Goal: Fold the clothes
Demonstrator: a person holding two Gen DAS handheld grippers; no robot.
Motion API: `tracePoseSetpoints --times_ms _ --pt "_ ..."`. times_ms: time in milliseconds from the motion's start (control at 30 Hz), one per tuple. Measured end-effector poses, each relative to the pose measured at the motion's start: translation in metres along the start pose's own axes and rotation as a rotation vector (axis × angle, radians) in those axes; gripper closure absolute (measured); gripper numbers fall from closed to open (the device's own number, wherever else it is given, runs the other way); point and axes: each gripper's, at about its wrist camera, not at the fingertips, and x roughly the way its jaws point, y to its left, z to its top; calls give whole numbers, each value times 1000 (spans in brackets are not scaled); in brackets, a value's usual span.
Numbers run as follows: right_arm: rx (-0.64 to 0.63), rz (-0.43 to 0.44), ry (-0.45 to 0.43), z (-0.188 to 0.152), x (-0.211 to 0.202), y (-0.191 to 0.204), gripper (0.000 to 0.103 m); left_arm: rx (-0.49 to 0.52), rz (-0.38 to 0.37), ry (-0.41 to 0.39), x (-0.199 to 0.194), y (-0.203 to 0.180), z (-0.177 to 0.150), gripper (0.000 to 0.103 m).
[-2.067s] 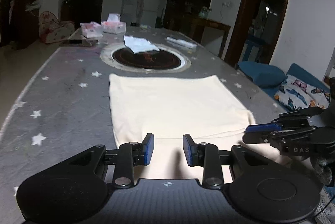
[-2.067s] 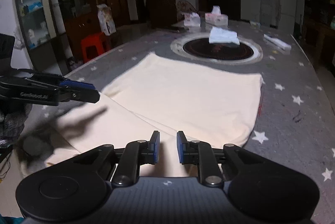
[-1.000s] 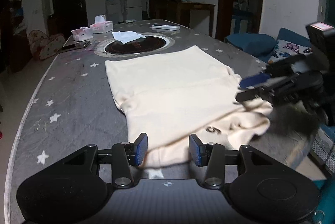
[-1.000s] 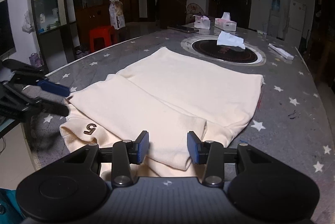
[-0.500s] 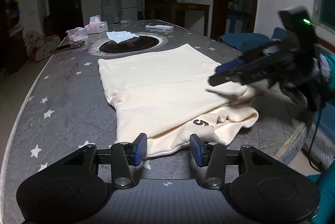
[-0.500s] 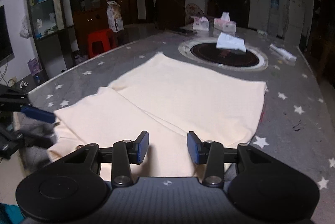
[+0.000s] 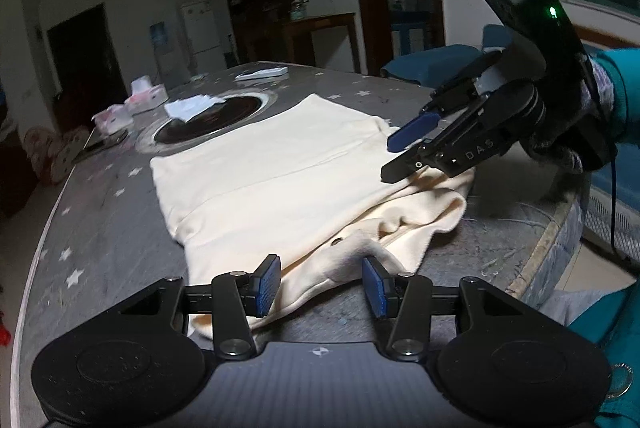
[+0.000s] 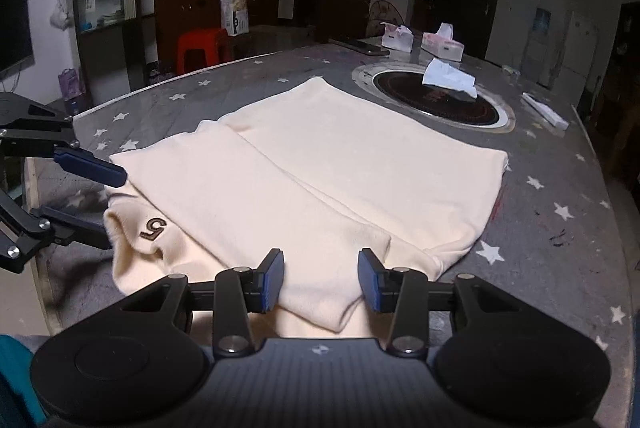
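A cream garment (image 7: pixel 280 184) lies partly folded on the grey star-print table (image 7: pixel 104 228), its near end doubled over. In the right wrist view the garment (image 8: pixel 328 172) shows a dark "5" mark (image 8: pixel 153 227) on the folded left corner. My left gripper (image 7: pixel 320 284) is open at the garment's near left corner, fabric lying between its jaws. My right gripper (image 8: pixel 320 278) is open over the near right edge. The right gripper also shows in the left wrist view (image 7: pixel 404 156), open above the right corner. The left gripper also shows in the right wrist view (image 8: pixel 100 204), open at the left corner.
A round black burner (image 8: pixel 436 100) set in the table holds a white tissue (image 8: pixel 448 78). Tissue boxes (image 8: pixel 442 46) and a phone stand beyond it. The table's near rim (image 7: pixel 556 228) is at the right. A red stool (image 8: pixel 200 48) and cabinets stand off the table.
Both grippers opened about a second ago and stay open. The near end of the garment now lies folded over itself. Both grippers have come in low at its near corners.
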Motion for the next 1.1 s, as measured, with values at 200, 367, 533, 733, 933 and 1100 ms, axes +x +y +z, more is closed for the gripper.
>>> tracePoseSetpoints --times_ms 200,367,533,733,933,1100 --pt "-32 7 1 -6 -16 4 59 12 -25 -35 2 -1 6 80" --pt "-112 19 0 -12 -29 13 48 -34 -30 -53 4 10 15 93" --pt "-192 31 0 -18 -43 22 35 -105 -31 -74 9 25 29 94" --pt "-260 27 -28 -24 -43 35 37 -143 -43 -67 19 34 34 94" --pt "-279 38 -39 -22 -22 46 75 -140 -43 -41 14 31 25 90" --pt "-191 73 -37 -12 -23 34 88 -91 -22 -32 2 25 12 64"
